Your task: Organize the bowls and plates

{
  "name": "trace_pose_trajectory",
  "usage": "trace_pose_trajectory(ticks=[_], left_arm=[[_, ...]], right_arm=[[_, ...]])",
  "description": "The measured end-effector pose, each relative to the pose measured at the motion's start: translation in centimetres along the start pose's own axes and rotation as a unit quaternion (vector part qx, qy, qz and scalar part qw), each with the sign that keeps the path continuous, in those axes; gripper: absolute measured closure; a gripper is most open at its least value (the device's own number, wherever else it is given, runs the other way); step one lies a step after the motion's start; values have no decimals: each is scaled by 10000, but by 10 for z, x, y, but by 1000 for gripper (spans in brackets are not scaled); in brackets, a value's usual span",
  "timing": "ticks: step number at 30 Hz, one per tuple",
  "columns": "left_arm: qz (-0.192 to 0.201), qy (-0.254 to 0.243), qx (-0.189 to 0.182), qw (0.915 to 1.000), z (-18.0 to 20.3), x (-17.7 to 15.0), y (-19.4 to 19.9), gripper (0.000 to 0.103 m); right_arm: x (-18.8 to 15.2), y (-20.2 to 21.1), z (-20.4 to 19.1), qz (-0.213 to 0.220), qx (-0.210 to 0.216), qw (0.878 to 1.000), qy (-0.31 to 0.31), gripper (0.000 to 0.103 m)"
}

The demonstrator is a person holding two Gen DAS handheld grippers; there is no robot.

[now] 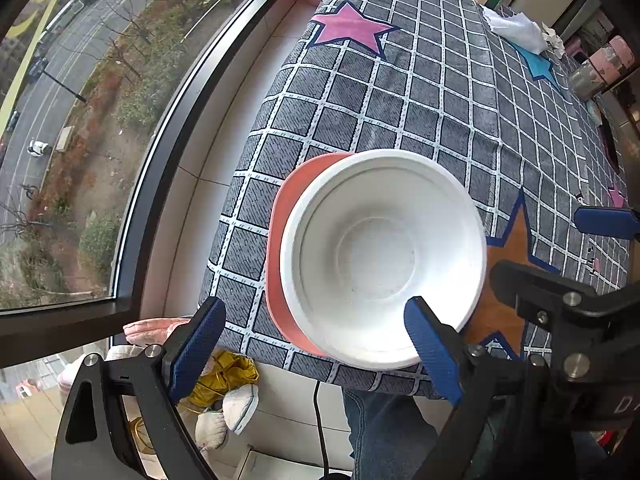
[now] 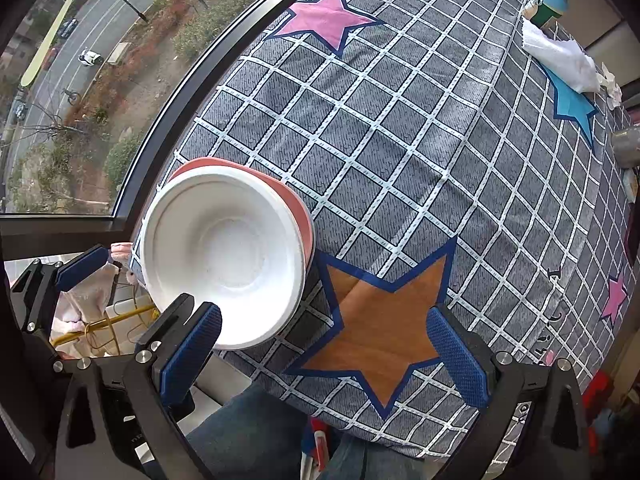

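At the near edge of the table (image 1: 400,100), by the window: one white bowl (image 1: 380,256) sits in or on one pink dish (image 1: 280,232); only the pink rim shows, so bowl or plate, cannot tell. That makes two dishes, stacked, just left of the orange star (image 2: 380,328) on the checked cloth (image 2: 400,140).

Left gripper (image 1: 316,344): jaws wide apart, holding nothing. The right finger overlaps the white bowl's near rim in the left wrist view; contact cannot be told. The left finger is off the table edge, clear of the stack.

Right gripper (image 2: 324,356): jaws wide apart, holding nothing, framing the orange star. The stack lies beside its left finger.

Far end: one bottle (image 2: 548,4), one white crumpled cloth (image 2: 560,60), one blue star (image 2: 572,104). Stars on the cloth: two pink, one orange, one blue.
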State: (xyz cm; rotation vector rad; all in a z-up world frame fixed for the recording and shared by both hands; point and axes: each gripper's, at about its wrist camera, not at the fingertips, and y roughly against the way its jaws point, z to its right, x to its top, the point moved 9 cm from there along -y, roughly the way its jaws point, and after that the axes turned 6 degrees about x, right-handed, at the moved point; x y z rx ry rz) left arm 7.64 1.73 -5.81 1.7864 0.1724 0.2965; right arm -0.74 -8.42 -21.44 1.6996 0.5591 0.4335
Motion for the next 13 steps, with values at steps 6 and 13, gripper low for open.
trace_pose_trajectory(ticks=[6, 13], left_arm=[[-50, 55, 84, 9999, -3, -1, -2, 10], [-55, 359, 110, 9993, -11, 1, -2, 10]], right_arm=[[1, 0, -2, -10, 2, 10000, 93, 0], [6, 1, -4, 26, 236, 9997, 74, 0]])
